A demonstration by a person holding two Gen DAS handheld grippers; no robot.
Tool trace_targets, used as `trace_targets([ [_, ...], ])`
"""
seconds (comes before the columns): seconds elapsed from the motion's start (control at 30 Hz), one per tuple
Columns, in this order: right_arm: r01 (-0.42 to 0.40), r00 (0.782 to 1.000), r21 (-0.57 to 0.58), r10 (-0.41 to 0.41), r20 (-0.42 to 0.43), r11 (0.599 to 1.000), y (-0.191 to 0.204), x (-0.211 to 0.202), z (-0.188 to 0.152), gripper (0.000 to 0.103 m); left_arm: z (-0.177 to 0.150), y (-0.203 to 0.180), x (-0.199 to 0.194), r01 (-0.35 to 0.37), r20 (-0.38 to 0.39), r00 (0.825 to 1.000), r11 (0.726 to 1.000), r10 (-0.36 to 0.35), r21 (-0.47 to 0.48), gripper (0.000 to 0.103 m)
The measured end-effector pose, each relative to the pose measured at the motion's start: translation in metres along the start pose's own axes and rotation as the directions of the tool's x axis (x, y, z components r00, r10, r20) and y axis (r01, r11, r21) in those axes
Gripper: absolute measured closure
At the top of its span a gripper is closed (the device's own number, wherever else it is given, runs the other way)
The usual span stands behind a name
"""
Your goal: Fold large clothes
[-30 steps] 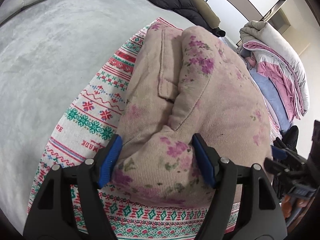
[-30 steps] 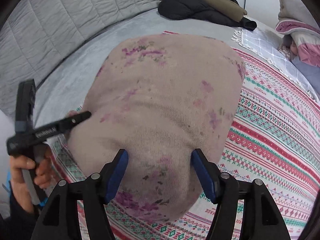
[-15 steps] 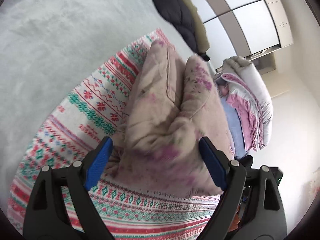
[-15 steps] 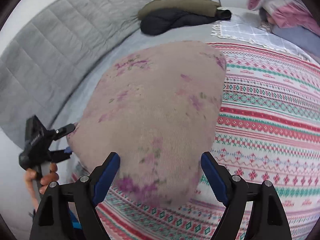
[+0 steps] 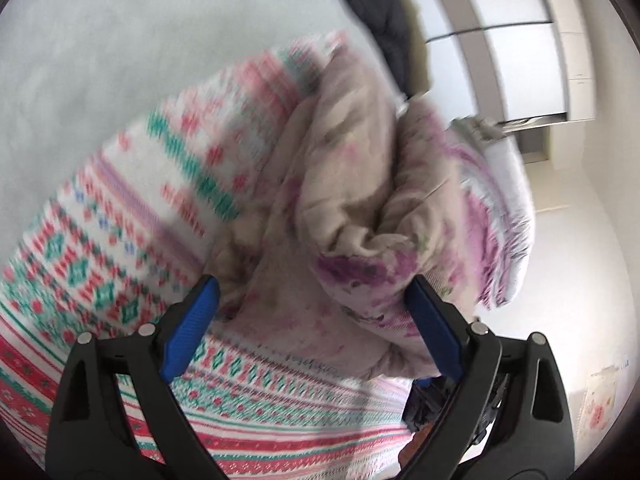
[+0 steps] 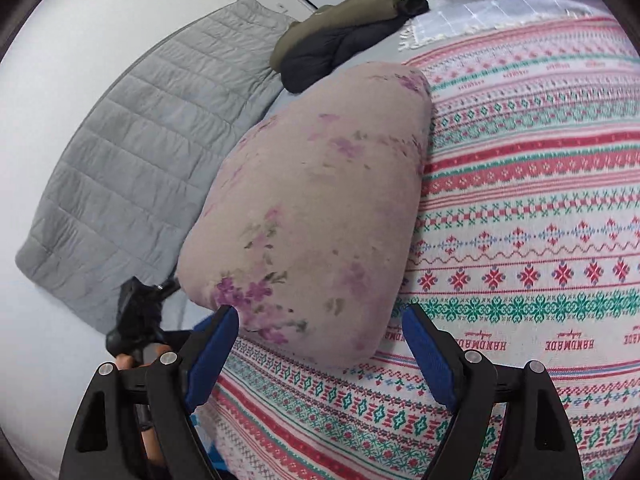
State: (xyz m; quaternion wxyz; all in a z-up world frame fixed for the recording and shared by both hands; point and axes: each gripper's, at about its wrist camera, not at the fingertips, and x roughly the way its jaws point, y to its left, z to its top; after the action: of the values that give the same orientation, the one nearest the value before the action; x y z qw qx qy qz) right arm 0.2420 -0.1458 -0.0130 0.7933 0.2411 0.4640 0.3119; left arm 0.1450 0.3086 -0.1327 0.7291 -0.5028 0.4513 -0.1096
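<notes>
— Fingers first: how do the blue pads stand?

— Left gripper is spreading wider at this moment, with the end of the folded floral garment between its pads; the blur hides whether they touch it. Right gripper is spread wide, its pads clear of the cloth, with the bundle's near end just ahead of them.

— And where is the garment?

— It lies as a thick beige bundle on the patterned blanket, which covers the grey bed. A dark jacket sits well apart, near the quilted headboard
</notes>
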Motion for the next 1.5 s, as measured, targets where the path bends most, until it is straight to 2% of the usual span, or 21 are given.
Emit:
trace_targets([
  [0.1,-0.071,0.998,0.112,0.07,0.007,0.991,-0.025,0.002,0.006,0.018,-0.008,0.013,0.018,-0.007,-0.05,0.999,0.998,0.004,-0.06,0.007],
  [0.2,-0.141,0.99,0.23,0.136,0.037,0.963,-0.045,0.004,0.017,0.018,-0.005,0.014,0.016,0.006,-0.031,0.999,0.997,-0.008,-0.075,0.007],
  [0.4,-0.169,0.986,0.295,0.162,0.048,0.94,-0.061,0.021,0.04,0.017,-0.006,0.01,0.022,-0.005,0.011,1.0,0.997,0.006,-0.08,0.008],
  [0.6,-0.214,0.977,0.378,0.195,0.087,0.901,-0.079,0.055,0.073,0.017,-0.007,0.021,0.031,0.066,0.018,0.998,0.986,-0.064,-0.155,0.005],
  [0.73,-0.286,0.958,0.448,0.254,0.132,0.847,-0.094,0.081,0.091,0.01,-0.008,0.018,0.034,0.078,0.029,0.997,0.985,-0.074,-0.155,0.002],
  [0.83,-0.285,0.958,0.461,0.253,0.132,0.841,-0.1,0.098,0.105,0.0,-0.007,0.013,0.037,0.072,0.044,0.997,0.985,-0.066,-0.157,0.002],
  [0.87,-0.284,0.959,0.459,0.257,0.123,0.842,-0.101,0.106,0.11,0.0,-0.008,0.012,0.037,0.067,0.051,0.997,0.985,-0.06,-0.156,0.002],
  [0.97,-0.285,0.958,0.427,0.275,0.088,0.858,-0.102,0.125,0.128,0.0,-0.011,0.011,0.034,0.053,0.073,0.996,0.985,-0.042,-0.165,0.008],
  [1.07,-0.249,0.966,0.352,0.259,0.021,0.902,-0.095,0.142,0.147,0.0,-0.012,0.01,0.032,0.051,0.088,0.995,0.986,-0.038,-0.156,0.02],
  [1.23,-0.226,0.971,0.231,0.238,-0.026,0.946,-0.076,0.155,0.155,0.002,-0.01,0.005,0.024,0.047,0.125,0.992,0.99,-0.03,-0.136,0.048],
  [1.33,-0.261,0.965,0.156,0.26,0.023,0.953,-0.063,0.146,0.15,0.01,-0.009,-0.013,0.007,0.044,0.169,0.985,0.997,-0.032,-0.066,0.065],
  [1.4,-0.277,0.96,0.132,0.271,0.063,0.952,-0.056,0.141,0.147,0.013,-0.007,-0.024,-0.003,0.048,0.2,0.979,0.999,-0.045,-0.008,0.067],
  [1.5,-0.326,0.943,0.098,0.316,0.101,0.94,-0.037,0.14,0.146,0.016,0.0,-0.036,-0.027,0.053,0.275,0.959,0.996,-0.072,0.077,0.07],
])
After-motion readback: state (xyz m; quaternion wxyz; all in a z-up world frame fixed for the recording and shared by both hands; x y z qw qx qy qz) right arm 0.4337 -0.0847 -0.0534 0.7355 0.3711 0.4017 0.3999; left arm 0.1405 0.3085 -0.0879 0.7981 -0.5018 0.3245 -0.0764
